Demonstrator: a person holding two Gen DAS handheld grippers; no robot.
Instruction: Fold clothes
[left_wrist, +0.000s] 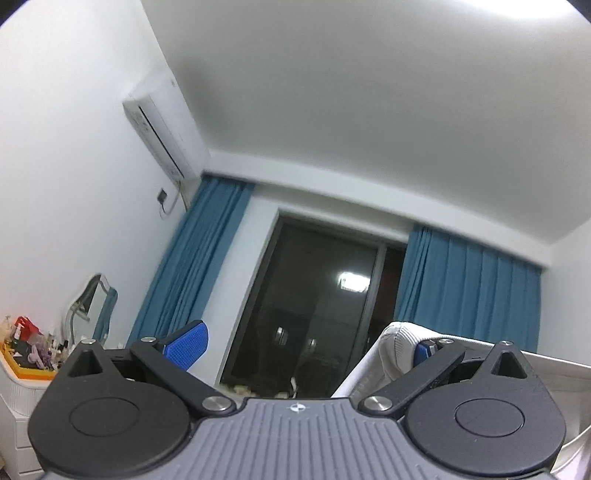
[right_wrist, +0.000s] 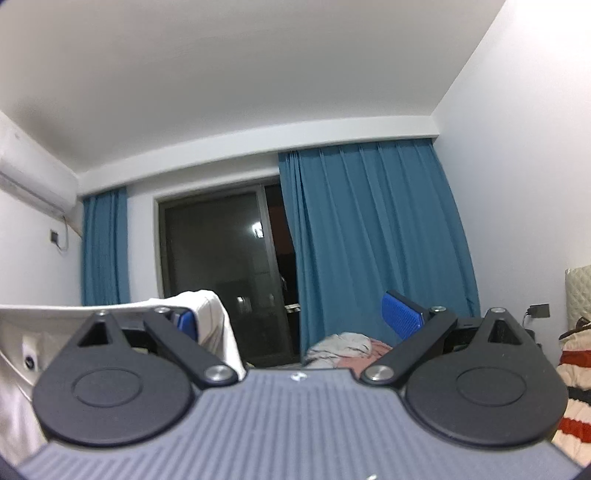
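Note:
Both grippers point up toward the window and ceiling. My left gripper (left_wrist: 306, 343) has its jaws wide apart; a white ribbed garment (left_wrist: 397, 347) is draped over its right blue pad, and the cloth stretches away to the right. My right gripper (right_wrist: 295, 317) also has its jaws wide apart; the same white garment (right_wrist: 214, 325) hangs over its left blue pad (right_wrist: 186, 321) and runs off to the left. The right pad (right_wrist: 400, 319) of this gripper is bare. The cloth looks hooked over one finger of each gripper, not pinched.
Blue curtains (right_wrist: 369, 240) flank a dark window (right_wrist: 221, 266). A heap of grey and pink clothes (right_wrist: 347, 349) lies on the bed below. A striped red, white and black cloth (right_wrist: 576, 387) is at the right. A cluttered dresser (left_wrist: 29, 354) stands at the left.

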